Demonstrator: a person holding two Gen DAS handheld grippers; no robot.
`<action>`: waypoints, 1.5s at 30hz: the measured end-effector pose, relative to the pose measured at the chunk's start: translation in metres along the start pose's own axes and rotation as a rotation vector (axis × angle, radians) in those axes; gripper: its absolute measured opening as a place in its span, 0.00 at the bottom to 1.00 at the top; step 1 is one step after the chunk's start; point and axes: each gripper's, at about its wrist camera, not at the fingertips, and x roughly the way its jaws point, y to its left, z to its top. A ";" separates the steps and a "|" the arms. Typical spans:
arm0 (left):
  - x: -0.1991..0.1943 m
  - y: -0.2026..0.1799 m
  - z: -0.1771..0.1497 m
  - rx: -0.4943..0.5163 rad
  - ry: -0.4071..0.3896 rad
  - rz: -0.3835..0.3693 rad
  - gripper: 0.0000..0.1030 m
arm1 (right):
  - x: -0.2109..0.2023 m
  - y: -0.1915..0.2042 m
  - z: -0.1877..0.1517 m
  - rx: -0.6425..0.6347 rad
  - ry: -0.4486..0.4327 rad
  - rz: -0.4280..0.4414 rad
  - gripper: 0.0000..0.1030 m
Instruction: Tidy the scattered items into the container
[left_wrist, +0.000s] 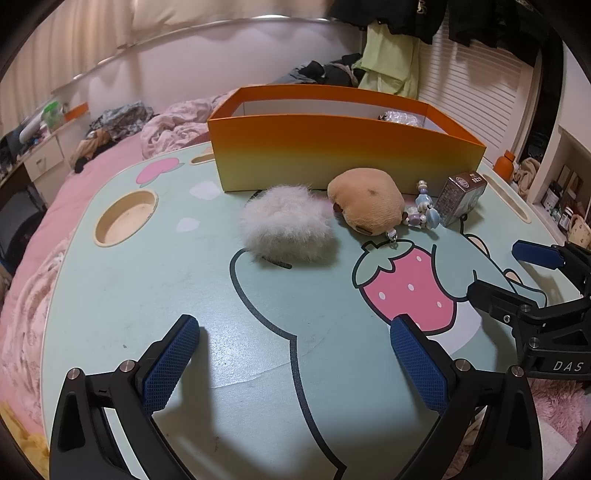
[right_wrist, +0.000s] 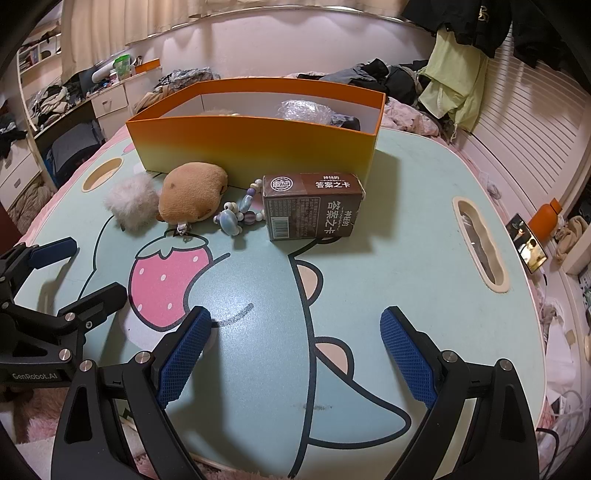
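both grippers, left gripper (left_wrist: 295, 354) and right gripper (right_wrist: 295, 350), hover with jaws wide and empty over the mint table (right_wrist: 424, 221); fluffy pompom (left_wrist: 286, 221), capybara plush (left_wrist: 365, 199), bead bracelet (right_wrist: 238, 216) and brown card box (right_wrist: 312, 206) lie before the orange container (right_wrist: 255, 142).

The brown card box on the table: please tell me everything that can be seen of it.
The small brown cardboard card box is a rectangular carton with white Chinese lettering, a round logo and a barcode panel. It looks closed and undamaged. It lies on its side on the mint-green cartoon-printed table, just in front of the right end of the orange-to-yellow open container. The pale blue and purple beaded charm lies against its left side. No gripper touches it.
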 end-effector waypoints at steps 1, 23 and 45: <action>0.000 0.000 0.000 0.000 0.000 0.000 1.00 | 0.000 0.000 0.000 0.000 0.000 0.000 0.90; 0.008 0.020 0.058 -0.045 -0.079 -0.028 0.89 | -0.001 0.000 0.001 0.000 -0.002 0.001 0.90; -0.035 0.033 0.042 -0.044 -0.136 -0.084 0.40 | -0.001 -0.001 0.001 0.016 -0.004 0.006 0.90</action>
